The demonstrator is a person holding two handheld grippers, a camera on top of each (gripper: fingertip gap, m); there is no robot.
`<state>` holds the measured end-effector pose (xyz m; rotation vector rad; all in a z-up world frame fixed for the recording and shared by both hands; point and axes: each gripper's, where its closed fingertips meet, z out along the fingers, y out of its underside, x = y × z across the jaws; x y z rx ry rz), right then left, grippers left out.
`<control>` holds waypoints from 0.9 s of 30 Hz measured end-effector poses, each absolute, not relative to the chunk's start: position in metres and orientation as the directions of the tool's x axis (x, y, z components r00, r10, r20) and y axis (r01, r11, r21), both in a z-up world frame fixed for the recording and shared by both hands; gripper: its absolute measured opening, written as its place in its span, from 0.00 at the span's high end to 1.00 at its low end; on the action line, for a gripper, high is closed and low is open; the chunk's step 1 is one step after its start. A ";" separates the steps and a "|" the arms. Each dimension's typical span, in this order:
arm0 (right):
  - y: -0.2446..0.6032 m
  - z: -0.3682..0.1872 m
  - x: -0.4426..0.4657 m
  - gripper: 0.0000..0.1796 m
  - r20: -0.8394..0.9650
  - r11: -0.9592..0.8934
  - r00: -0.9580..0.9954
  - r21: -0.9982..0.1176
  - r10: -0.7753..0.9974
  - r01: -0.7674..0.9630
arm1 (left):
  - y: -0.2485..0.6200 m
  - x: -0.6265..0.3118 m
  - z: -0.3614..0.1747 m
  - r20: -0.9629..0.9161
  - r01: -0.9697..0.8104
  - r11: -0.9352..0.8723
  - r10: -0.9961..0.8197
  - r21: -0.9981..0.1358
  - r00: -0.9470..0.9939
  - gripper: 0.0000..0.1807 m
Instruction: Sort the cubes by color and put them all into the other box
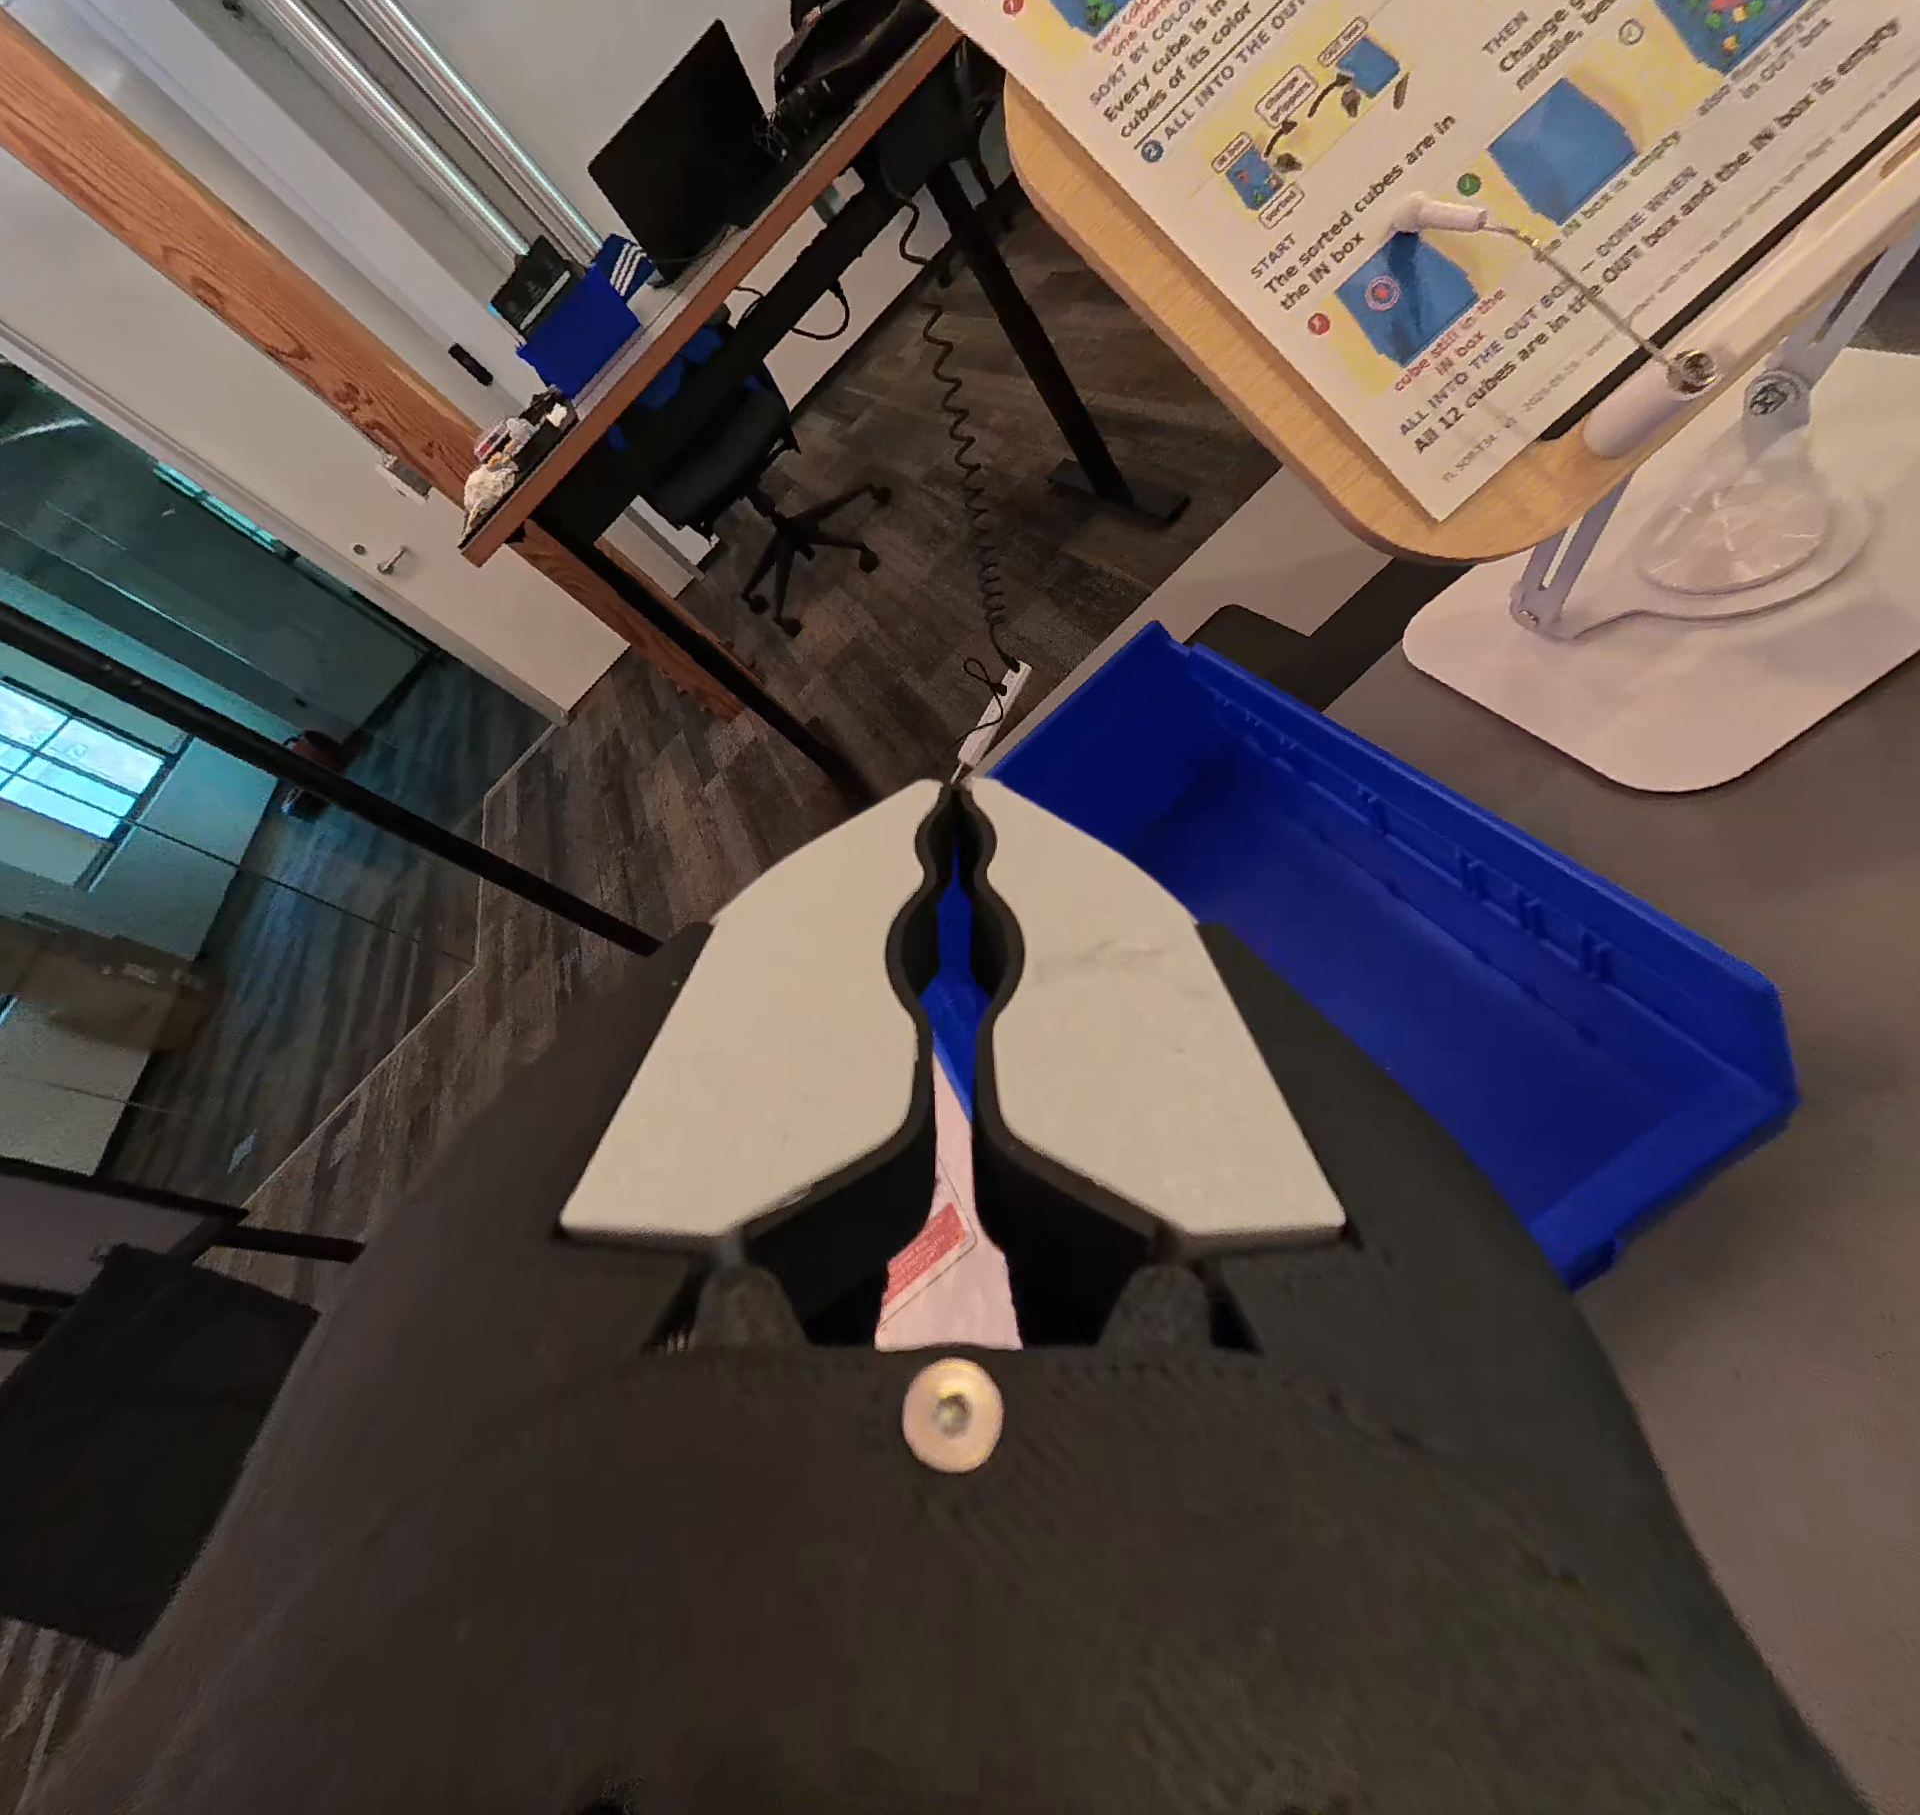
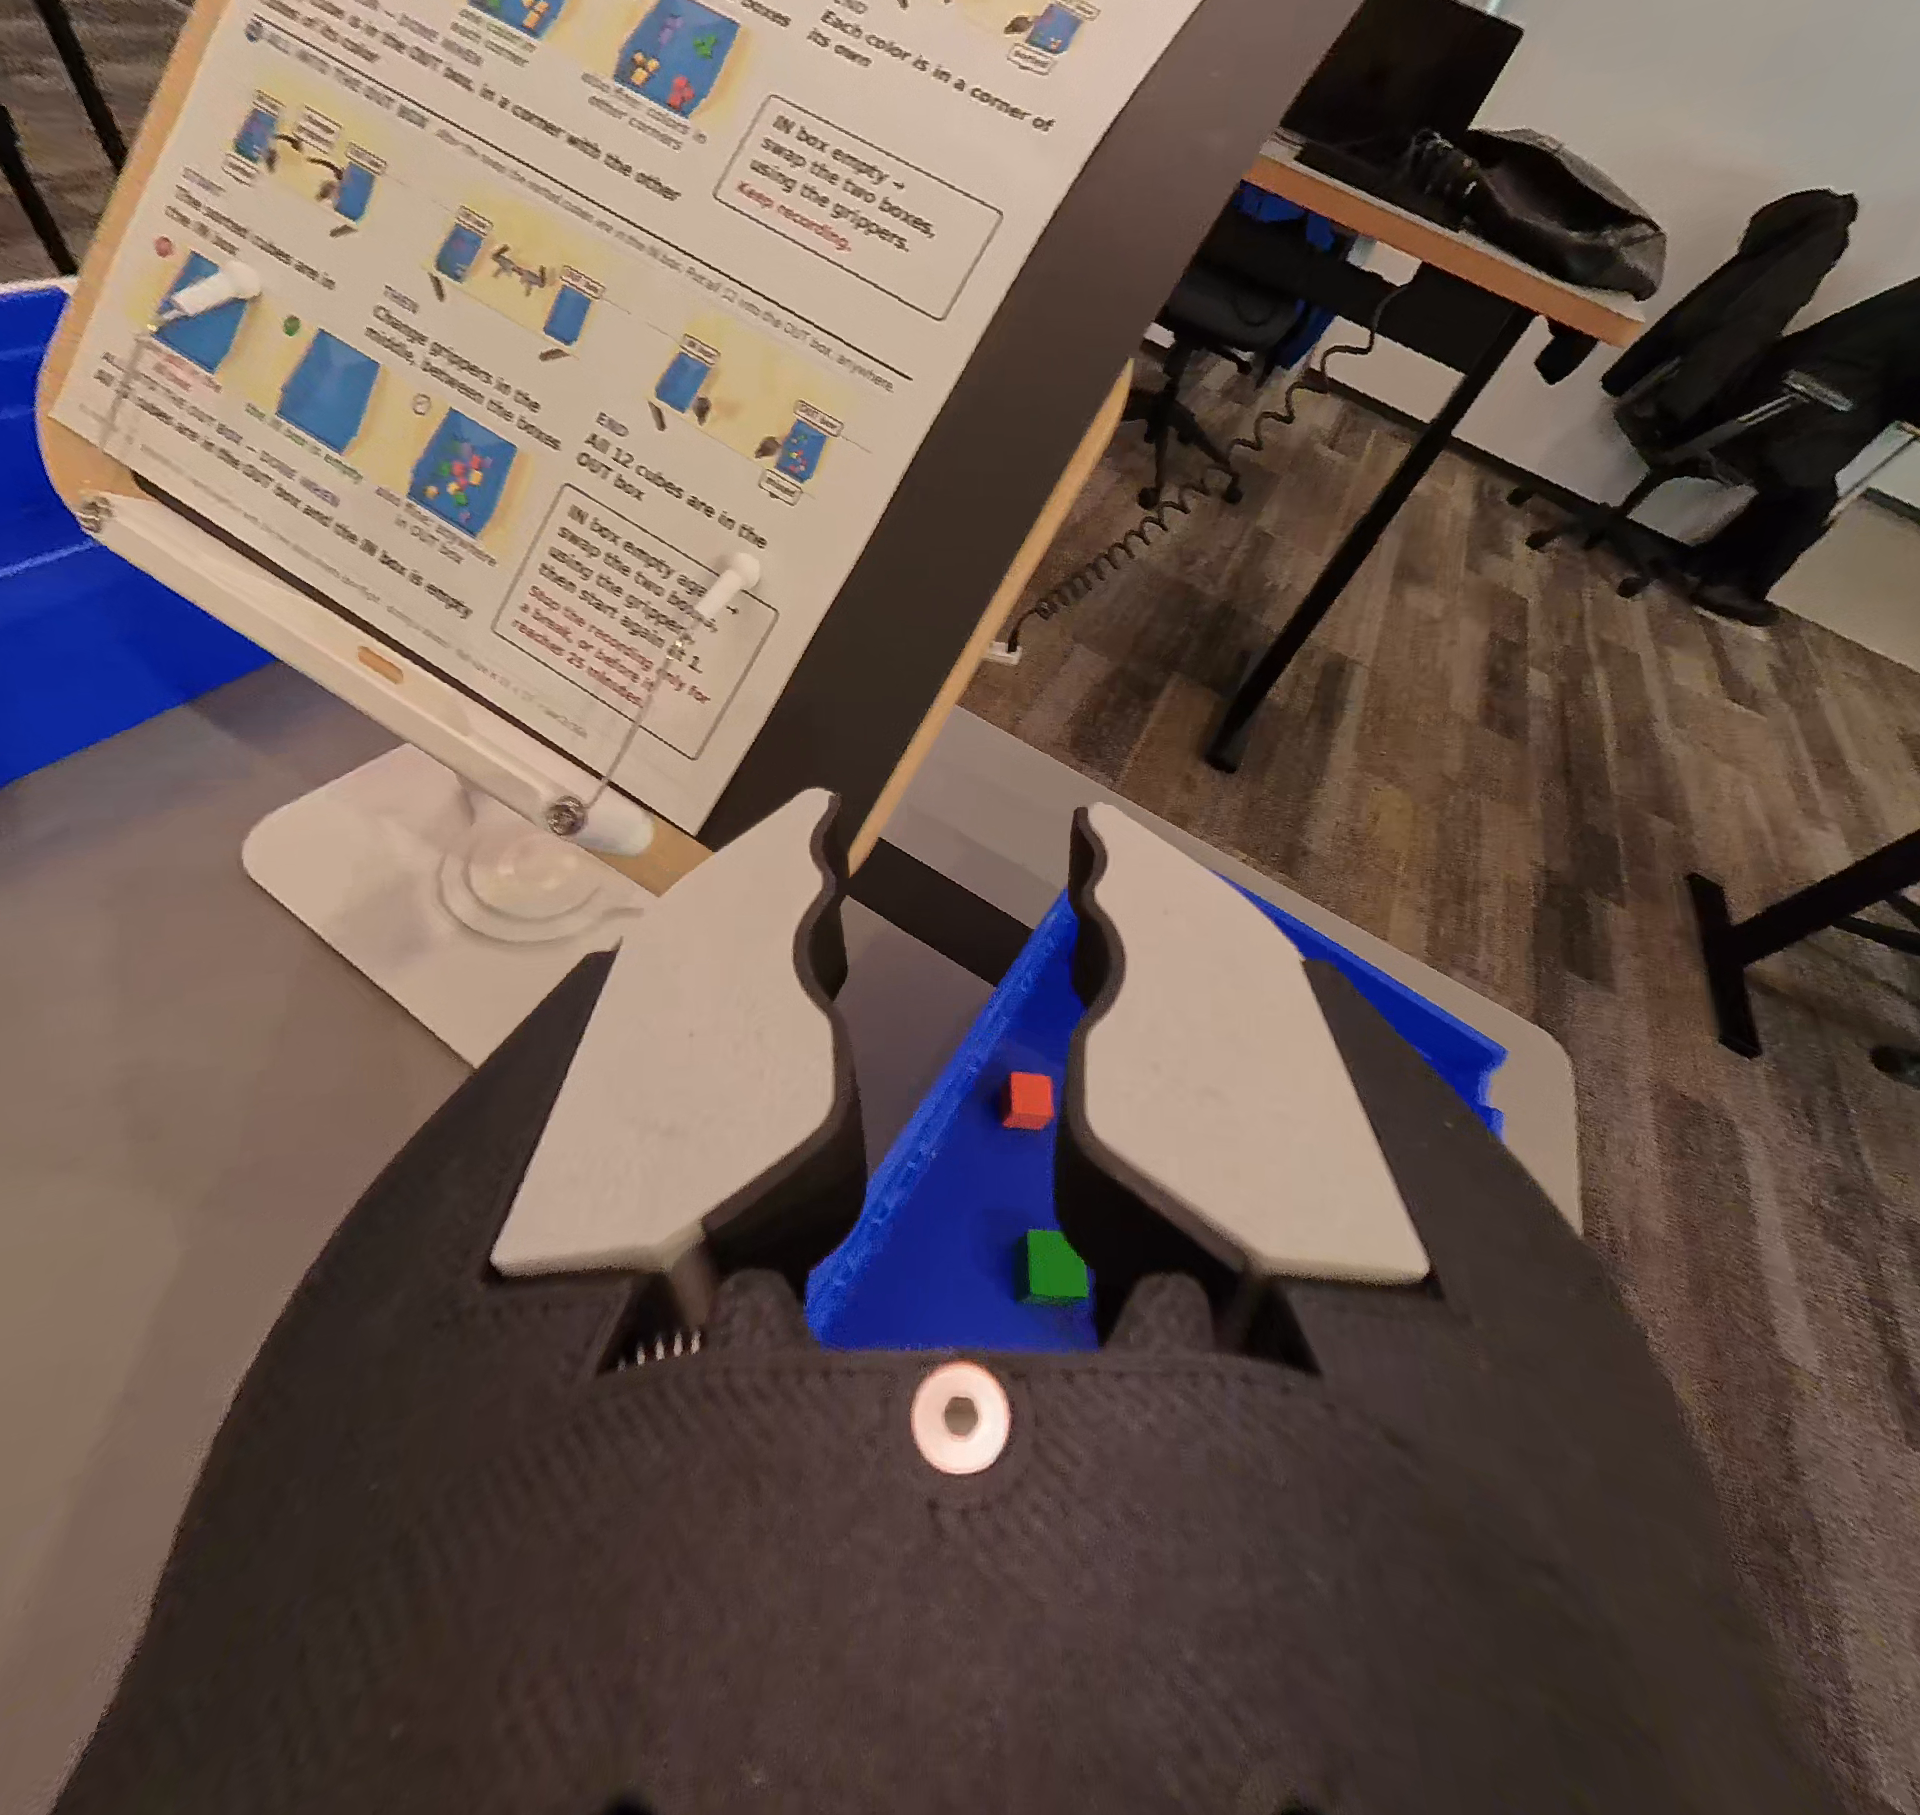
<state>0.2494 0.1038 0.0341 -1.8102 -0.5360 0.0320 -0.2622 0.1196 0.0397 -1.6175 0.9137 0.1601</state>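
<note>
cubes (image 2: 1029,1100) in right box (image 2: 935,1235) | stand (image 2: 343,861) between boxes

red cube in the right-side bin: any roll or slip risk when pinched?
The red cube has flat faces and sits square on the blue bin floor, so it probably won't roll. It looks small and solid, likely light and rigid. Its matte-looking faces should suit the open right hand-held gripper.

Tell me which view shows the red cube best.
The right wrist view: the red cube sits in plain sight on the blue box floor, framed between the open right claw fingers. The left wrist view shows no cube.
</note>
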 end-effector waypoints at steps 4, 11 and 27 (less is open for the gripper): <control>0.100 0.036 0.267 0.76 0.267 -0.208 0.898 -0.912 0.348 0.352 | 0.125 -0.268 0.034 -0.562 -0.637 -0.022 -0.447 -0.770 0.696 1.00; 0.097 0.041 0.289 0.74 0.238 -0.208 0.912 -0.925 0.333 0.317 | 0.130 -0.270 0.025 -0.553 -0.634 -0.069 -0.423 -0.771 0.718 0.93; 0.068 0.016 0.272 0.71 0.397 -0.176 0.747 -0.812 0.534 0.557 | 0.096 -0.231 -0.014 -0.683 -0.818 0.004 -0.554 -0.575 0.477 0.80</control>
